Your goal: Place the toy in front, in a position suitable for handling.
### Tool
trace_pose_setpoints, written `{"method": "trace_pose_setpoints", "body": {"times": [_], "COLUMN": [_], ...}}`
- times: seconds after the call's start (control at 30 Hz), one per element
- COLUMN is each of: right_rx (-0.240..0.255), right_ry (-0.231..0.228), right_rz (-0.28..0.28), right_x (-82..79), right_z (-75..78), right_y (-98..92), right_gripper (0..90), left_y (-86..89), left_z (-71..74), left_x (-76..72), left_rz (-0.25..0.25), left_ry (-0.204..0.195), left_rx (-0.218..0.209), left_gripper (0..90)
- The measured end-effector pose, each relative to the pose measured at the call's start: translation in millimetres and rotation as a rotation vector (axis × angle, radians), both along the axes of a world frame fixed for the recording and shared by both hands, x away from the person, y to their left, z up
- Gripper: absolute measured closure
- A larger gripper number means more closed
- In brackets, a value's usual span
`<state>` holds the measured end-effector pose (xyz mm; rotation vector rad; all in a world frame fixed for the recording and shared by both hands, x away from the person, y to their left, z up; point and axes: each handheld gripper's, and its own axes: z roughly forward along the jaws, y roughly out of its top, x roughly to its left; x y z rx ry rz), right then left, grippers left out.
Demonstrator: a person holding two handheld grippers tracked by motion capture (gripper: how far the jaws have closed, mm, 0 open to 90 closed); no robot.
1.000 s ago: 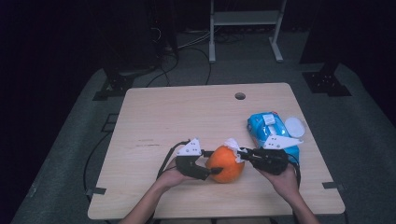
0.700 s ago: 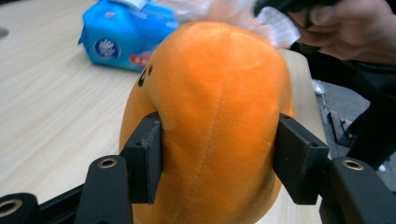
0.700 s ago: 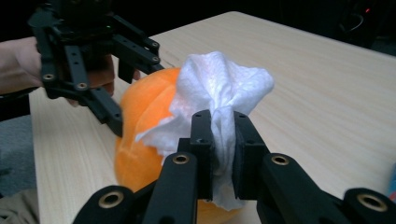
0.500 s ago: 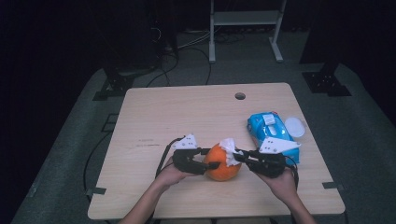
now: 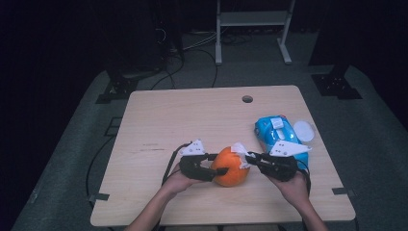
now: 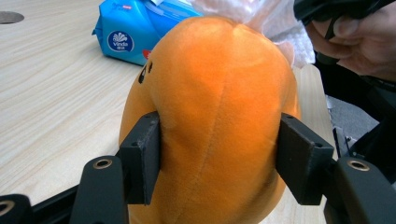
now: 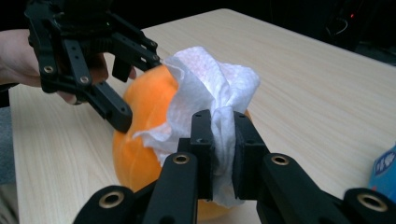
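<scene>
While the left gripper (image 6: 217, 163) clamps the orange plush toy (image 6: 215, 121) at lower centre of the high view, its jaws having just widened slightly, the right gripper (image 7: 223, 149) pinches a white tissue (image 7: 210, 88) draped on top. Toy's face mostly hidden; blue wipes pack (image 5: 279, 134) partly behind right hand (image 5: 293, 185), cut off upper left in left gripper view.

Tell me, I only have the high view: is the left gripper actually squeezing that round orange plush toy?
Observer: Yes. In the left gripper view both pads press into the sides of the orange plush toy.
Operator: And the right gripper?
Observer: The right gripper is shut on a crumpled white paper tissue lying against the toy's top.
Operator: Any marking on the blue pack?
Observer: The blue plastic tissue pack carries a round white logo.
</scene>
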<state>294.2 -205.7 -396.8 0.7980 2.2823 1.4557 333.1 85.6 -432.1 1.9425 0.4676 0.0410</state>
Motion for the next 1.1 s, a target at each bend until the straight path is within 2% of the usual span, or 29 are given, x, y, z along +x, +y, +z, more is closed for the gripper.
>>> {"method": "trace_pose_setpoints", "body": {"times": [0.13, 0.27, 0.4, 0.47, 0.6, 0.7, 0.83, 1.0, 1.1], "right_rx": [-0.018, -0.024, -0.064, -0.06, -0.032, -0.018, -0.019, -0.046, -0.054], "right_ry": [-0.008, -0.031, -0.07, -0.071, -0.07, -0.066, -0.036, 0.008, -0.012], "right_rz": [0.014, 0.058, 0.1, 0.098, 0.067, 0.036, -0.006, -0.011, 0.009], "right_x": [-5.9, -16.2, -24.3, -22.6, -14.9, -8.5, -2.1, -7.6, -18.0], "right_z": [0.2, 3.7, 8.3, 10.6, 14.7, 15.1, 7.9, -2.8, -0.3], "right_y": [1.3, 14.6, 35.6, 37.5, 31.4, 21.8, 5.9, -4.3, -1.4], "right_gripper": [80.3, 80.3, 80.3, 80.4, 80.4, 80.4, 80.4, 80.4, 80.3], "left_y": [-1.3, -3.0, -8.2, -10.1, -14.2, -15.1, -11.6, -7.5, -9.3], "left_z": [0.2, -1.2, 0.2, 0.1, -0.3, -1.2, -2.8, -4.4, -3.9], "left_x": [-0.7, -1.1, -6.9, -9.2, -13.6, -14.8, -14.3, -11.4, -11.6], "left_rz": [0.014, 0.031, 0.007, 0.0, -0.039, -0.06, -0.069, -0.061, -0.048], "left_ry": [-0.002, 0.022, -0.027, -0.042, -0.084, -0.095, -0.097, -0.077, -0.071], "left_rx": [0.0, -0.017, 0.021, 0.024, 0.048, 0.052, 0.052, 0.035, 0.032], "left_gripper": [37.7, 38.0, 38.6, 39.0, 39.2, 39.1, 39.1, 39.1, 39.0]}}
